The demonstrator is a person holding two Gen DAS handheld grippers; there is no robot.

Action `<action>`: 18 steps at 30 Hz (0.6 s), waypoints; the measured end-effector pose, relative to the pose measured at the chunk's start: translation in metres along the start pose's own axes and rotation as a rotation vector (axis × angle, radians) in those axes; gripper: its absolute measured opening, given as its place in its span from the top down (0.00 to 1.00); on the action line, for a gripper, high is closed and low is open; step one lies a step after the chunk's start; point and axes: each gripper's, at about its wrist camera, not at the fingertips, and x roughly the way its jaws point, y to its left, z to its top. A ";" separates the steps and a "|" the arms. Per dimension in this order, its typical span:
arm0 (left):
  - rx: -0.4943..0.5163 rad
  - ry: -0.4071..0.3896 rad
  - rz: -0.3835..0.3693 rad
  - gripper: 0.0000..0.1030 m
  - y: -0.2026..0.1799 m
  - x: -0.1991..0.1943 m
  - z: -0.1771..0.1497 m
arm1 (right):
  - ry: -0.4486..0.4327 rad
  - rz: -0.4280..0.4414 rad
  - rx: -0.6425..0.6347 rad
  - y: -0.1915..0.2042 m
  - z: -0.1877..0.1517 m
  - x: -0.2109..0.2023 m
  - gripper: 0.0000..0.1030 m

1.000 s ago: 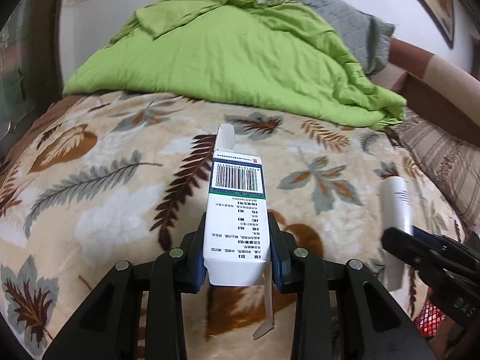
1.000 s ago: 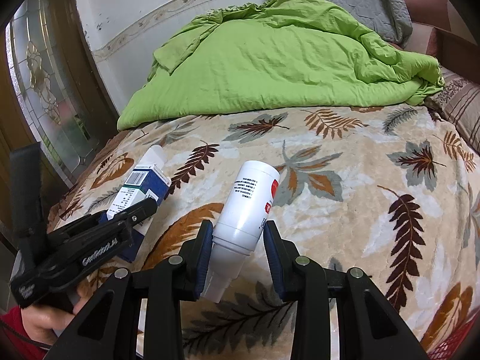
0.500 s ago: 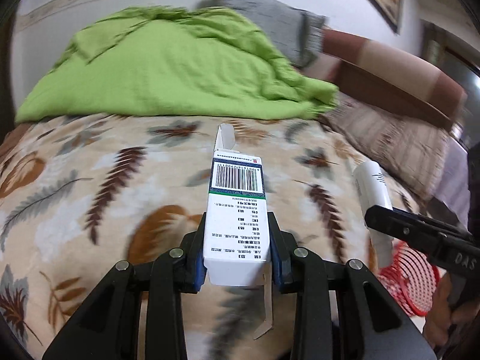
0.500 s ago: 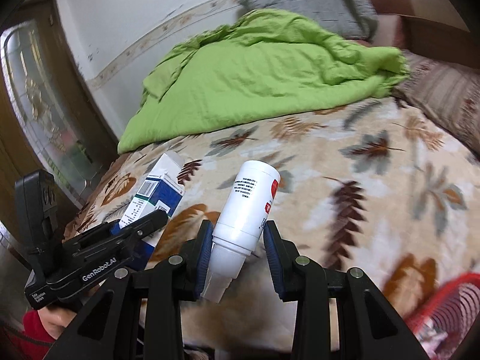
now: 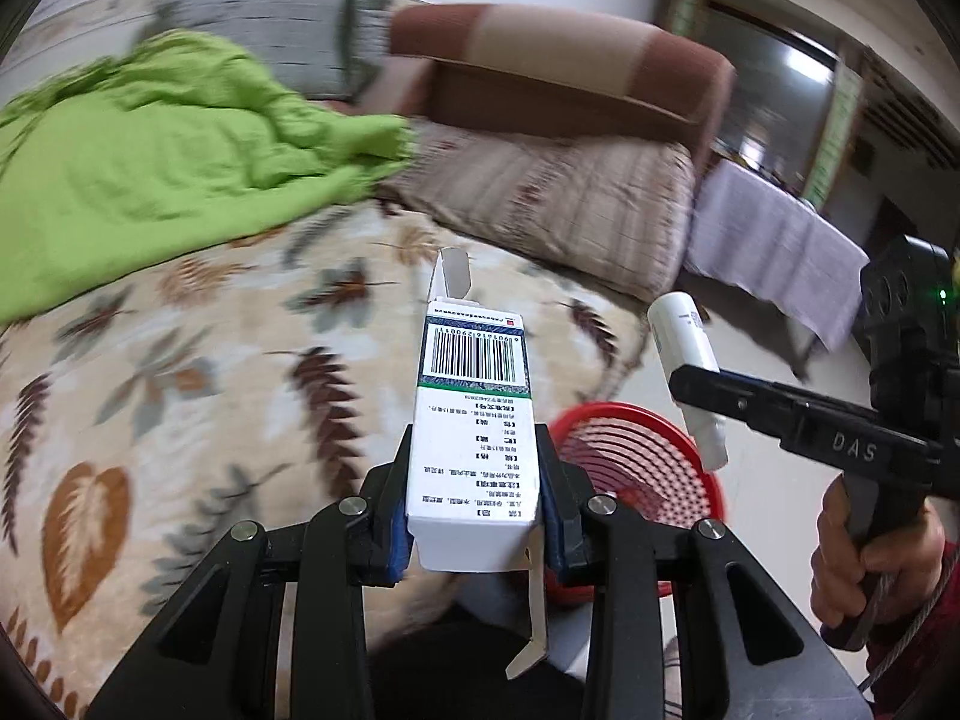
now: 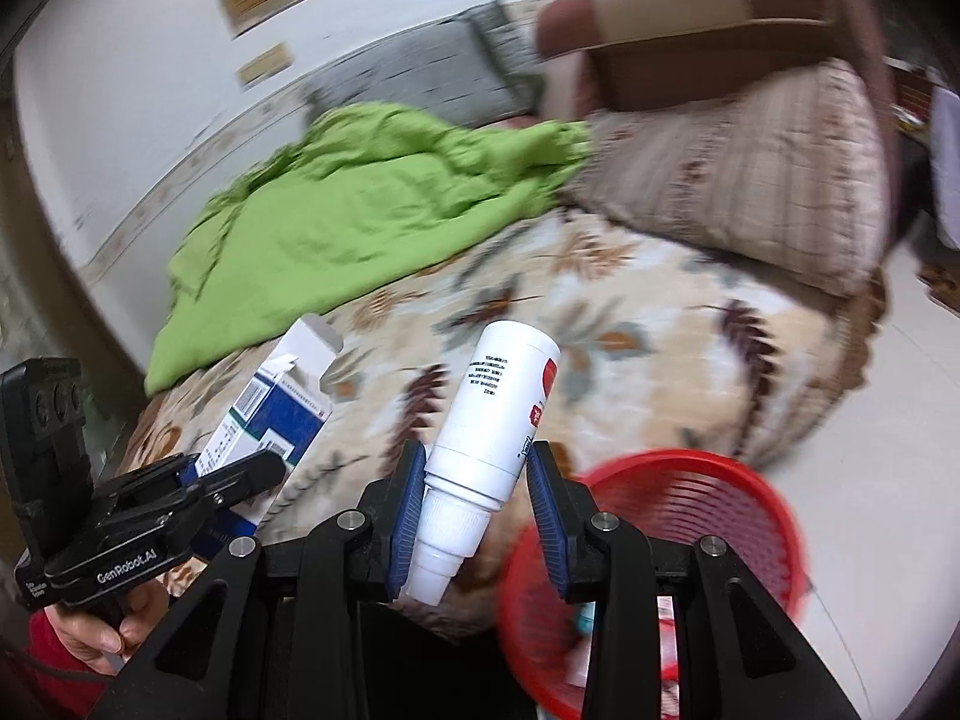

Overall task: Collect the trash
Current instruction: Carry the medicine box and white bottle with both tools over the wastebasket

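My left gripper (image 5: 474,516) is shut on a white and blue medicine box (image 5: 474,420) with a barcode, its end flaps open. My right gripper (image 6: 477,516) is shut on a white plastic bottle (image 6: 498,408), its nozzle toward the camera. Each view shows the other tool: the bottle (image 5: 684,354) in the right gripper (image 5: 690,384) at the right of the left wrist view, the box (image 6: 264,414) in the left gripper (image 6: 264,468) at the left of the right wrist view. A red mesh basket (image 6: 708,492) stands on the floor beside the bed, just below and right of both grippers; it also appears as the basket (image 5: 636,456) behind the box.
The bed carries a leaf-patterned blanket (image 5: 210,360), a green quilt (image 5: 150,162), a grey pillow (image 5: 270,36) and a striped brown pillow (image 6: 738,180). Some litter lies inside the basket. Pale tiled floor (image 6: 870,432) spreads right of the bed. A person's hands hold both tools.
Both grippers have swung right from over the bed toward its edge, each keeping its grip. The red basket on the floor has come into view below them.
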 end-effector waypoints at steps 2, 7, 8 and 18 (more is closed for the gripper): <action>0.022 0.013 -0.016 0.69 -0.015 0.008 0.001 | -0.002 -0.027 0.028 -0.016 -0.004 -0.009 0.64; 0.071 0.047 -0.042 0.69 -0.047 0.026 0.000 | 0.009 -0.065 0.076 -0.042 -0.014 -0.019 0.64; 0.081 0.054 -0.044 0.69 -0.052 0.029 -0.001 | 0.013 -0.070 0.083 -0.045 -0.015 -0.019 0.64; 0.177 0.112 -0.016 0.69 -0.090 0.068 -0.010 | 0.037 -0.116 0.128 -0.072 -0.031 -0.023 0.64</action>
